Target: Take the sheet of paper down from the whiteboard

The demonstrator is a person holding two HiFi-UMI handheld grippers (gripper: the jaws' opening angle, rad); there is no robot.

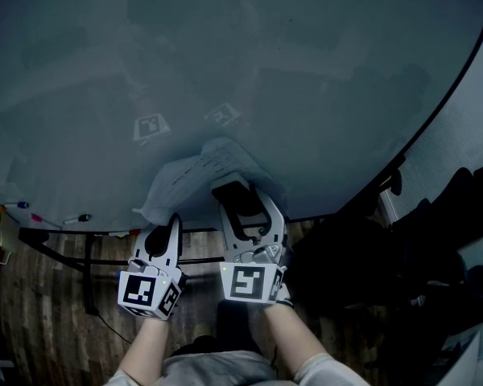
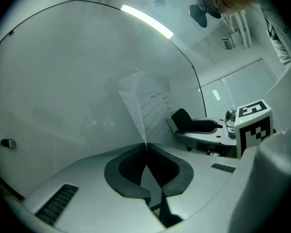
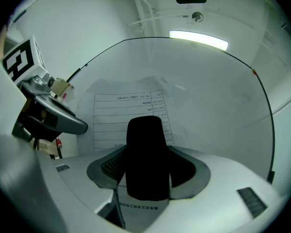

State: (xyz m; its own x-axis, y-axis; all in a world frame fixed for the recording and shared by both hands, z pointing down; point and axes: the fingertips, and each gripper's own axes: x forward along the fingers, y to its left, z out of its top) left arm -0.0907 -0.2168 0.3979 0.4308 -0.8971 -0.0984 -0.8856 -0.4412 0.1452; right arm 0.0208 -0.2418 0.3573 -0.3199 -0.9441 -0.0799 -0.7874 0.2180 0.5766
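Head view: low on the whiteboard (image 1: 306, 71), a rumpled sheet of paper (image 1: 189, 175) bulges off it, met by the left gripper (image 1: 172, 222) and right gripper (image 1: 237, 195). Left gripper view: jaws pinched together on the sheet's edge. Right gripper view: jaws clamped across the printed sheet.

Light-grey moulded-plastic left gripper (image 1: 174, 222) and right gripper (image 1: 248, 198), black jaw pads (image 3: 144, 154). Behind the jaws: white cubes (image 1: 150, 292) with black square markers. Pale fabric sleeves (image 1: 330, 370) further back.

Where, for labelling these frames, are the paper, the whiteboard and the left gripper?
paper (image 1: 185, 179), head view, on its crumpled middle.
whiteboard (image 1: 225, 55), head view, on its bare surface.
left gripper (image 2: 146, 145), left gripper view, at its closed tip, on the paper's edge.
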